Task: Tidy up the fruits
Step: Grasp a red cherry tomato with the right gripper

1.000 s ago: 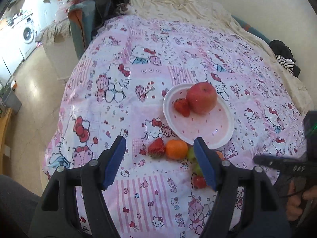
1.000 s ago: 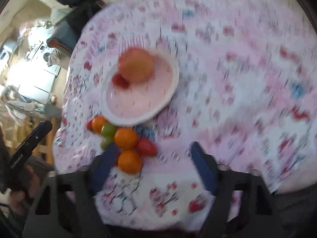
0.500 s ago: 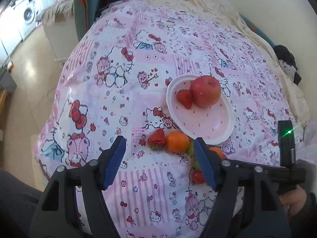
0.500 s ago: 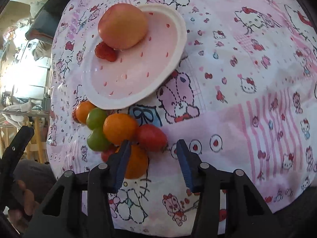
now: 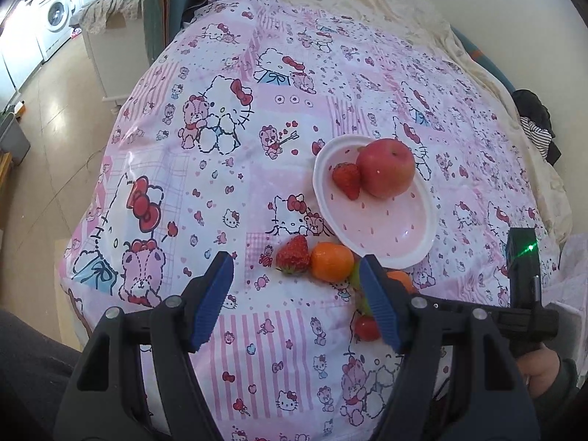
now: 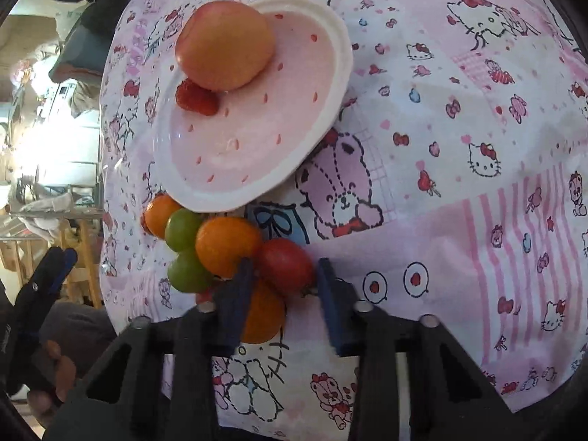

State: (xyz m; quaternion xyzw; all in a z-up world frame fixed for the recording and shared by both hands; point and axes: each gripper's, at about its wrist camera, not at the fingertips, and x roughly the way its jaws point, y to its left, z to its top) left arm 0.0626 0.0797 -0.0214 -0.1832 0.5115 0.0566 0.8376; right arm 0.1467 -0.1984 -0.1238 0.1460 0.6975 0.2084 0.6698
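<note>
Since the earlier frames the right gripper point(image 6: 281, 283) has advanced and narrowed: its fingers now bracket the red tomato point(image 6: 284, 266), both pads at or very near its sides; firm contact cannot be confirmed. The left gripper point(image 5: 296, 301) hangs wide open and empty, the cloth bare between its fingers. Largest first: the pink cartoon-cat tablecloth point(image 5: 228, 169) covers the whole table; no writing is legible on it or elsewhere. The white plate point(image 6: 330, 84), ahead of the right fingers, holds a red-yellow apple point(image 6: 226, 46) and a strawberry point(image 6: 194, 97) touching it. Between plate and right fingers lies a tight cluster: orange mandarins point(image 6: 228, 244), green grapes point(image 6: 182, 229), the glossy oval tomato. The left view alone shows a loose strawberry point(image 5: 293, 255) ahead of its fingers, touching a mandarin. The right view alone shows the mandarin behind its left finger and the full cluster, which the left gripper's right finger partly hides.
</note>
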